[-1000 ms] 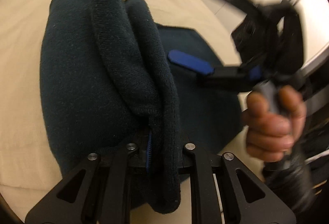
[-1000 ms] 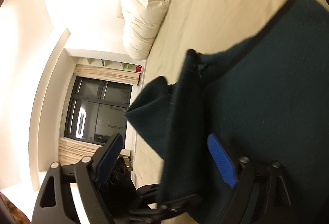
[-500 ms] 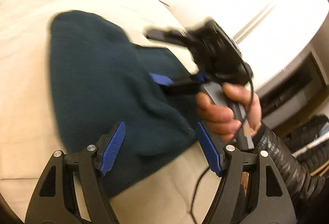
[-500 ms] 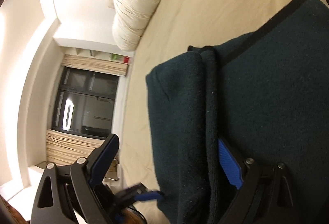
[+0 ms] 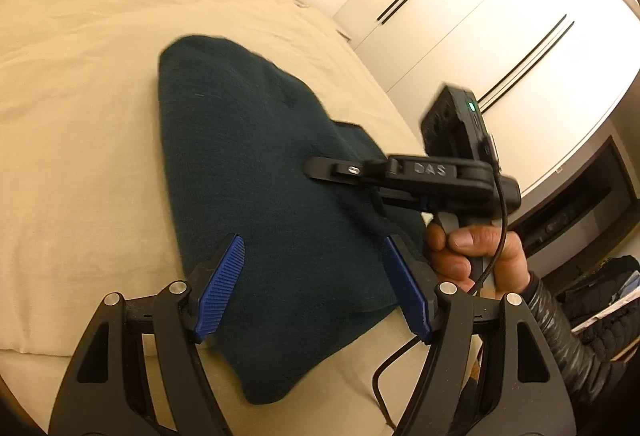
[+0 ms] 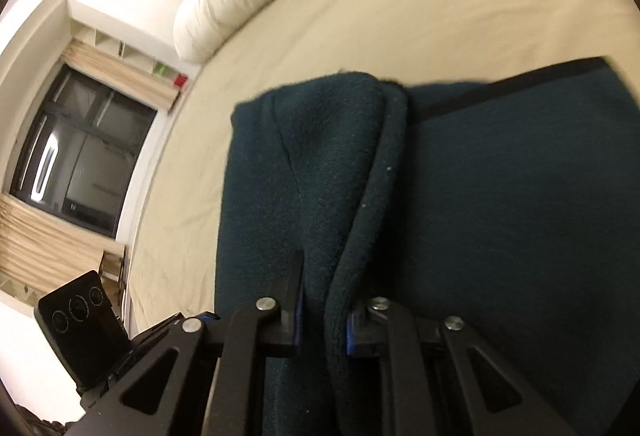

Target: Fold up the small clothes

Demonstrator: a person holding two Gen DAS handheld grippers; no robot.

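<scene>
A dark green garment [image 5: 256, 171] lies folded on the cream bed [image 5: 72, 83], near its front edge. The left gripper [image 5: 312, 288] hovers above it, fingers spread, holding nothing. The right gripper [image 6: 322, 316] is closing, apparently pinching a raised fold of the cloth.

Dark teal fleece garment [image 6: 500, 195] cut off by right and bottom edges in right wrist view; its far hem motion-blurred. Black right gripper [image 5: 320, 169] fingertips smeared in left wrist view, pads hidden. Person's quilted black sleeve [image 5: 560, 332] runs off frame.
</scene>
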